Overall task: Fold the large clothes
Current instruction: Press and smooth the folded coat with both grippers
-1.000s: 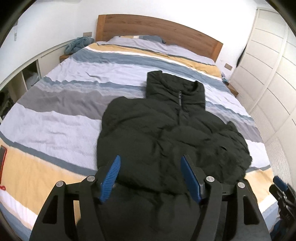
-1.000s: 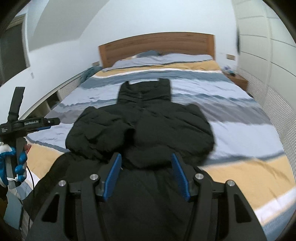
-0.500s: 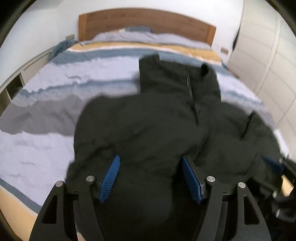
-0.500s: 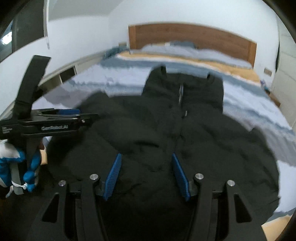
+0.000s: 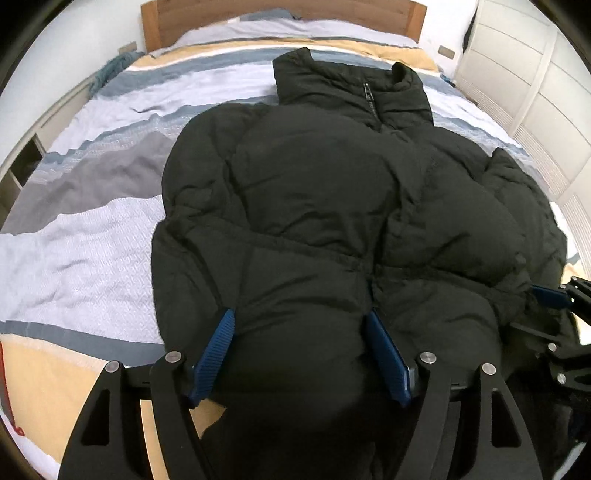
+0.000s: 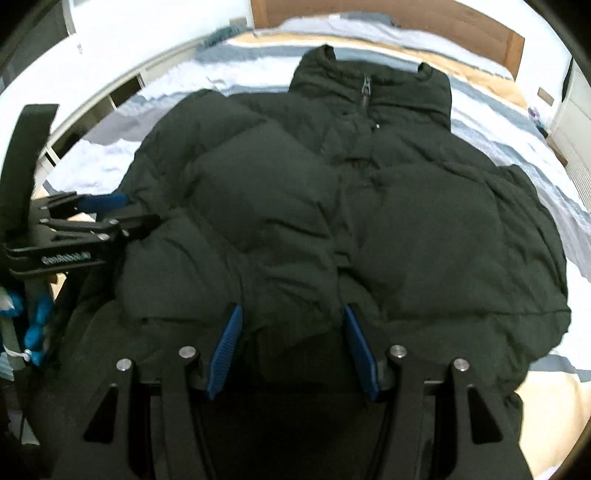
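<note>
A black puffer jacket (image 5: 325, 192) lies front up on the striped bed, collar and zip toward the headboard, sleeves folded in over the chest. My left gripper (image 5: 299, 326) hangs low over the jacket's bottom left part. Its jaws are opening, and the puffy hem bulges between the blue pads without being pinched. My right gripper (image 6: 291, 326) is open over the hem near the zip line, with fabric lying loose between its pads. The jacket (image 6: 332, 206) fills the right wrist view. There the left gripper (image 6: 142, 212) shows at the left edge; the right gripper (image 5: 550, 299) shows at the left wrist view's right edge.
The duvet (image 5: 85, 236) is striped grey, white, blue and yellow. A wooden headboard (image 5: 280, 11) and pillows lie at the far end. White wardrobe doors (image 5: 535, 92) stand to the right, open shelves (image 6: 122, 92) to the left. A blue-gloved hand (image 6: 37, 321) holds the left gripper.
Both grippers have sunk toward the jacket's lower edge, so the jacket now fills both views. The left jaws stand slightly wider. The right gripper swung across toward the jacket's middle.
</note>
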{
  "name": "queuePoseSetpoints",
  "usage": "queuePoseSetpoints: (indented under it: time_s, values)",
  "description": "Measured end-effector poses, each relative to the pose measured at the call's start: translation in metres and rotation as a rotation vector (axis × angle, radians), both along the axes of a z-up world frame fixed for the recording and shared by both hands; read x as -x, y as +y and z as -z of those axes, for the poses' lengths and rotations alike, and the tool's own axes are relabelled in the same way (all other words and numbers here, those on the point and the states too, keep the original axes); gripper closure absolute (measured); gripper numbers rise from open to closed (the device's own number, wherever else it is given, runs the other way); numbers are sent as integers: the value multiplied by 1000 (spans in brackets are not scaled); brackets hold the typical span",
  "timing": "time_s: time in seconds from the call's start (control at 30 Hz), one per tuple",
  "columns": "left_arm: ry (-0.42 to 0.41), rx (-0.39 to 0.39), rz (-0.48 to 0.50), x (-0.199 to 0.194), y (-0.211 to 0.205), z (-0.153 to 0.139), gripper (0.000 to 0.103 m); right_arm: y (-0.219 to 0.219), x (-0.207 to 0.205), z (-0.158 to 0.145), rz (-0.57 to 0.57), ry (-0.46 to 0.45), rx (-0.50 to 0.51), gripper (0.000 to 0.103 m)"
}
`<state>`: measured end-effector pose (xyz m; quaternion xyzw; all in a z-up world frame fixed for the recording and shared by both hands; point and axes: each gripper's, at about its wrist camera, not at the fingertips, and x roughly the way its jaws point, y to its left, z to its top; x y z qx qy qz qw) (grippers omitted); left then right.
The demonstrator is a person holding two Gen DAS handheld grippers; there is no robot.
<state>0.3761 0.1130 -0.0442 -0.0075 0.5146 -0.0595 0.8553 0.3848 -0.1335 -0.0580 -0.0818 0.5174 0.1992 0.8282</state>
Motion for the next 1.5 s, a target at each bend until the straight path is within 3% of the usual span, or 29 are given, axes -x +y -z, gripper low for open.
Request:
queuePoseSetpoints:
  time_s: [0.23,0.43,0.67,0.87,1.17,1.5]
  values:
    - [-16,-13,44,-22,36,-33,30,3,-16,-32,46,43,112,48]
    - [-66,-38,75,-59,35,-45,30,14,-27,-57,89,32,114,48]
    - [-14,-80,43,-77,-2,-14,30,18,-40,-18,39,64,113,48]
    - [44,-131,-17,-70,-19,15,22,5,-43,1,-17,80,70,48]
    - [54,-178,-77,-64,-28,22,21,-13,-37,5,-64,101,31,48]
    - [81,-198,-79,-61,-30,18,21,-22,-32,1,-88,114,32,48]
